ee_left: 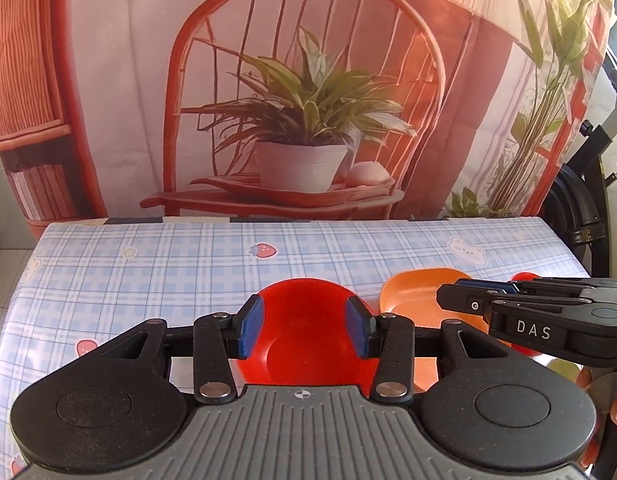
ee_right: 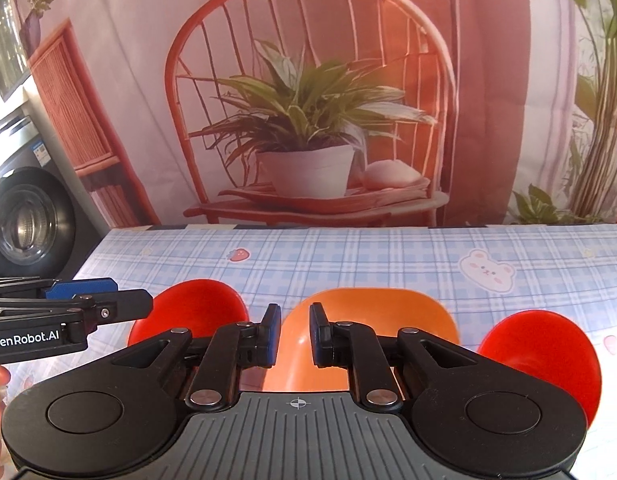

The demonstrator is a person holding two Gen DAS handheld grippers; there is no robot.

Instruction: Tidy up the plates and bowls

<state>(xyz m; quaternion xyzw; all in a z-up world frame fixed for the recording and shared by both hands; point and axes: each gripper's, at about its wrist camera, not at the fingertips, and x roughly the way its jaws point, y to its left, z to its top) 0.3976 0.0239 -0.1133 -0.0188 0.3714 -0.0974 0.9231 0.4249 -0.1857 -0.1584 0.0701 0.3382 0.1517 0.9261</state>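
Observation:
A red bowl (ee_left: 304,332) sits on the checked tablecloth, right under my left gripper (ee_left: 304,328), which is open with its blue pads on either side of the bowl. An orange plate (ee_left: 412,300) lies to its right. My right gripper (ee_right: 295,334) hangs over the orange plate (ee_right: 372,312), jaws partly open with nothing between them. The red bowl also shows in the right wrist view (ee_right: 196,308) at the left. A second red bowl (ee_right: 544,360) lies at the right. The right gripper also shows from the side in the left wrist view (ee_left: 460,296).
The table has a blue checked cloth (ee_left: 188,264) with strawberry and bear prints. A printed backdrop of a chair and plant (ee_left: 304,120) hangs behind its far edge. A washing machine (ee_right: 24,220) stands at the left, a black stand (ee_left: 580,208) at the right.

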